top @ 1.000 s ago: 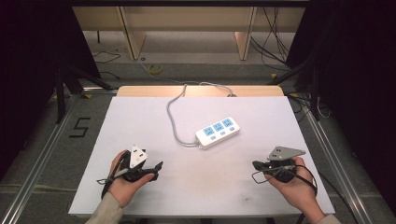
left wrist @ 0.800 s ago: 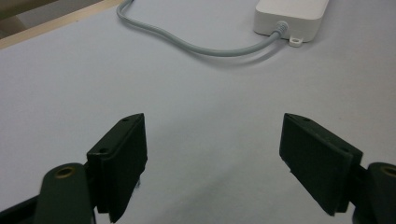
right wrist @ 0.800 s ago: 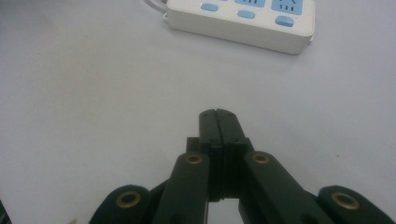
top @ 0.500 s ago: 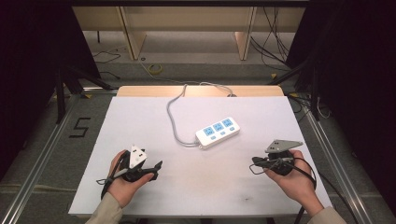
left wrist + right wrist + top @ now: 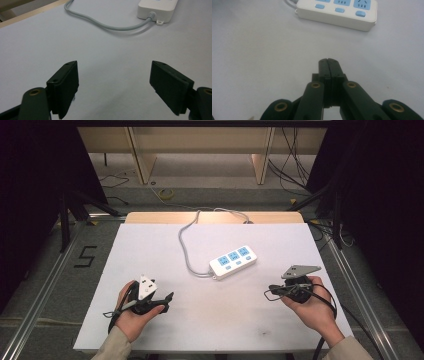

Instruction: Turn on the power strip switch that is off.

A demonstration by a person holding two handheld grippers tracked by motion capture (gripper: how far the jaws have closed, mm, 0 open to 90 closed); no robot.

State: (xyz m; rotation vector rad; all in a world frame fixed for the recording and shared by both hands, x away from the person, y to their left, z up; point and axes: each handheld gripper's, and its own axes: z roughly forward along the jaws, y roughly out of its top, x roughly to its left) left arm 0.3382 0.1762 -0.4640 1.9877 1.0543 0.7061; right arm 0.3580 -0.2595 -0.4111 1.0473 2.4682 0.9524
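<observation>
High view first: a person sits at a white surface (image 5: 150,245) with a gripper in each hand, and a white power strip (image 5: 233,262) with three blue socket faces lies near the middle, well apart from both. Its grey cord (image 5: 185,245) loops off the left end and runs over the far edge of the surface.

The left gripper (image 5: 169,297) rests low near the front left, jaws wide open with nothing between them. In the left gripper view you can see the two black pads (image 5: 64,86) spread far apart over bare white, with the cord end of the strip up in the top right corner. The right gripper (image 5: 267,291) is held at the front right, pointing in toward the middle. In the right gripper view its jaws are pressed together, tip to tip, holding nothing, and the strip sits straight ahead of them, with a row of small blue buttons below the sockets.

As for progress, I'd say basically nothing is done yet. Nothing is plugged in, the strip looks untouched, and neither gripper is near it. My guess is the closed right jaws are lined up to poke one of those buttons, so the whole reach and press is still left to do.
</observation>
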